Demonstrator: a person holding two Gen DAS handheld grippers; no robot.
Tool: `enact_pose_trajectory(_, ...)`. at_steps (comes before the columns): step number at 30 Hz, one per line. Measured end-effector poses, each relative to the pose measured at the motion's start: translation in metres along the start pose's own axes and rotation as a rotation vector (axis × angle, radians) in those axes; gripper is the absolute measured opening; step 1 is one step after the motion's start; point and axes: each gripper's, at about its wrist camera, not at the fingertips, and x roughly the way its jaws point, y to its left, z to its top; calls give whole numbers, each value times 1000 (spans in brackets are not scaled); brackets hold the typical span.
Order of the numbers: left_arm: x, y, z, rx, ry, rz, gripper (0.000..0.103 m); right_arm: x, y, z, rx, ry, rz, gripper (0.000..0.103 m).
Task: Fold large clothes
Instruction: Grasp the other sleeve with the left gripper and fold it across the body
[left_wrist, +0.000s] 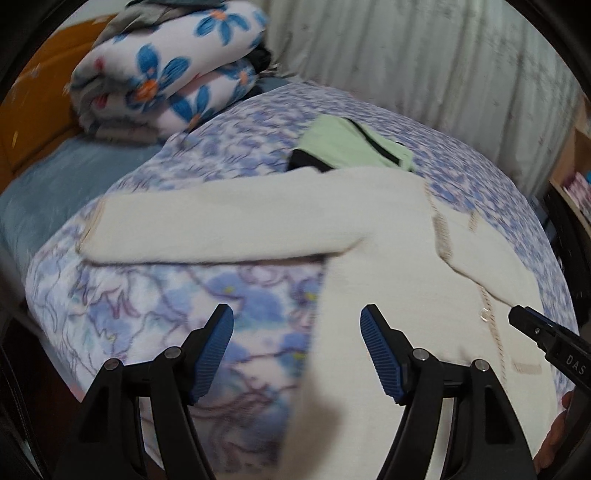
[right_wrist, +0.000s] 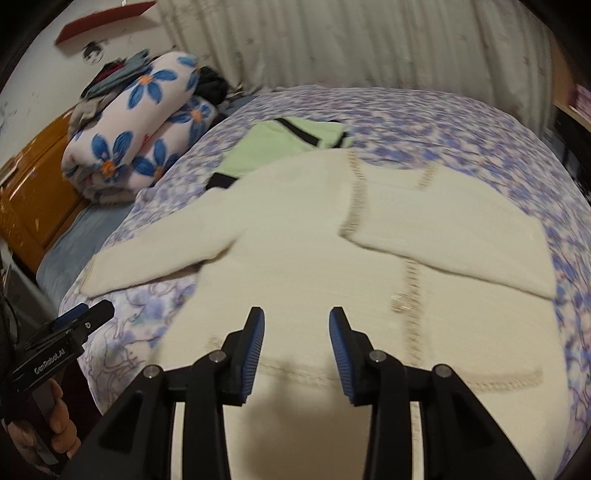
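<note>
A cream cardigan (right_wrist: 295, 229) with beige trim lies flat on the floral bedspread, its left sleeve (left_wrist: 207, 225) stretched out to the left and its right sleeve folded across the chest. My left gripper (left_wrist: 297, 325) hovers open above the cardigan's left side edge, nothing between its blue pads. My right gripper (right_wrist: 297, 325) hangs open over the cardigan's lower hem, holding nothing. The right gripper's tip (left_wrist: 524, 319) shows at the right edge of the left wrist view. The left gripper (right_wrist: 85, 314) shows at the left of the right wrist view, a hand on its handle.
A folded light green garment (right_wrist: 284, 144) with black trim lies beyond the cardigan. A rolled blanket (right_wrist: 136, 129) with blue flowers and a pile of clothes sit at the bed's head. An orange headboard (right_wrist: 33, 177) stands left, a curtain (right_wrist: 332, 44) behind.
</note>
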Motion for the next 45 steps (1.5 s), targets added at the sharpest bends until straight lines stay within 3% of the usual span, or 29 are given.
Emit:
enact_pose_trajectory(7, 36, 74, 2, -157, 59, -12, 70, 34, 48, 13, -59, 26, 43, 36)
enact_pose_trajectory(19, 86, 147, 10, -315, 70, -20, 70, 92, 111, 30, -137, 53, 75, 36)
enact_pose_trajectory(33, 133, 194, 29, -438, 42, -79, 70, 160, 144, 41, -150, 97, 81, 36)
enact_pose_trajectory(39, 150, 213, 39, -501, 15, -100, 70, 170, 150, 45, -159, 98, 95, 36)
enact_pose_trajectory(42, 154, 211, 43, -490, 2, -77, 69, 171, 149, 44, -157, 99, 102, 36)
enact_pose_trajectory(45, 154, 208, 45, -481, -14, -7, 53, 171, 146, 43, -145, 109, 101, 36)
